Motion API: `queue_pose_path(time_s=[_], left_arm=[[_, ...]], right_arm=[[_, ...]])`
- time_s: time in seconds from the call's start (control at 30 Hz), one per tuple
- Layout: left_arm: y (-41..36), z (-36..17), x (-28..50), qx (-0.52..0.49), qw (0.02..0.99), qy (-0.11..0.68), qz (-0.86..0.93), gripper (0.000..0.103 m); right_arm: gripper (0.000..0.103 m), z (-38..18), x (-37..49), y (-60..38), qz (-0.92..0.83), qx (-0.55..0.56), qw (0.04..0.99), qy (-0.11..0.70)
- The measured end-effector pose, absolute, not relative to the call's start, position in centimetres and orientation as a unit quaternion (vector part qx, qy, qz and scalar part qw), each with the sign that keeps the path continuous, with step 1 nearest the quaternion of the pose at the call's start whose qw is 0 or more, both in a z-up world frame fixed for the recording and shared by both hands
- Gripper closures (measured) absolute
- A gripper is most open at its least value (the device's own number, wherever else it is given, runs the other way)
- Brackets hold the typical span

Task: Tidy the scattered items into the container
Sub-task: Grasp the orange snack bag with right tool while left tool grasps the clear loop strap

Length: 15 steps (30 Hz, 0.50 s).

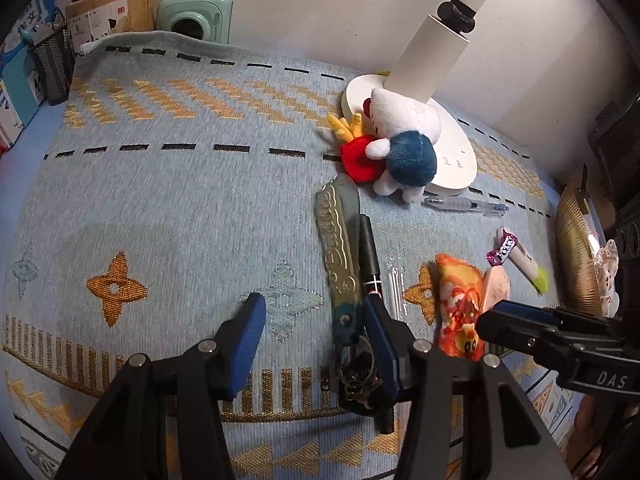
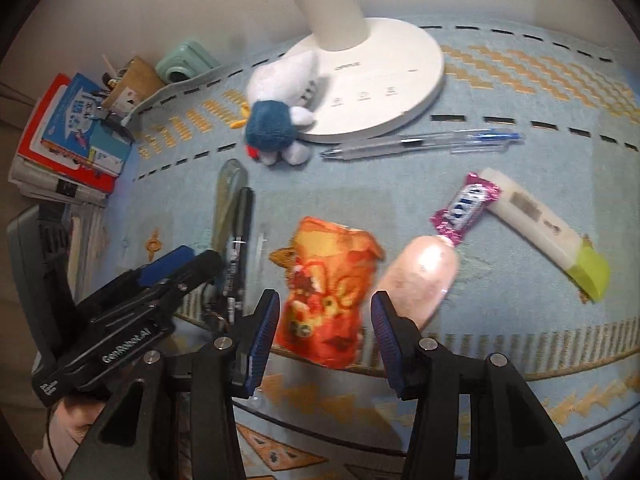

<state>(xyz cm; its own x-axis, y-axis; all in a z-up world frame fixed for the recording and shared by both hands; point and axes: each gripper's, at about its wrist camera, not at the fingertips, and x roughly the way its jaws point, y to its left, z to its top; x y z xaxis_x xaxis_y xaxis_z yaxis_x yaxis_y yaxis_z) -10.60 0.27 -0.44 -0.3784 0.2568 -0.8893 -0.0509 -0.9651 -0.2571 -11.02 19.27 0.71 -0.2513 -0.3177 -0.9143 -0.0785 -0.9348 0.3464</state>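
Through my left wrist camera, my left gripper hangs low over the pale blue woven cloth with its gold pattern, jaws spread wide and holding nothing. My right-hand finger lies over the metal key ring of the grey-green embossed fabric key strap, which stretches away from me. Just right of the strap lies a black marker pen, then a clear plastic tube. Farther right sits the orange printed snack packet, with a pink oval soft pouch touching its far side. My right gripper reaches in from the right edge beside them. Behind stand a white plush doll with a blue body and red bag, leaning on the white round lamp base, a clear ballpoint pen, a purple wrapped candy and a white tube with a yellow-green cap. The gold ribbed woven basket sits at the far right edge.

Through my right wrist camera, my right gripper is wide open and empty, its two fingers either side of the near end of the snack packet; I cannot tell whether they touch it. The pink pouch lies just right. My left gripper shows at left near the marker.
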Motion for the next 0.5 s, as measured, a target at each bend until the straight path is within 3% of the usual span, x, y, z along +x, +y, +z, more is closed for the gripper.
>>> queue_pose_path(time_s=[0.17, 0.43, 0.5], left_arm=[[1.2, -0.5, -11.1, -0.545, 0.091, -0.074, 0.83, 0.058], [1.7, -0.6, -11.3, -0.538, 0.089, -0.051, 0.836, 0.058], [1.8, -0.6, -11.4, -0.536, 0.086, -0.043, 0.839, 0.058]], right_arm=[[0.056, 0.9, -11.3, 19.6, -0.769, 0.605, 0.086, -0.186], [0.056, 0.8, -12.2, 16.5, -0.78, 0.611, 0.079, -0.106], [0.05, 0.3, -12.3, 16.2, -0.779, 0.621, 0.05, -0.076]])
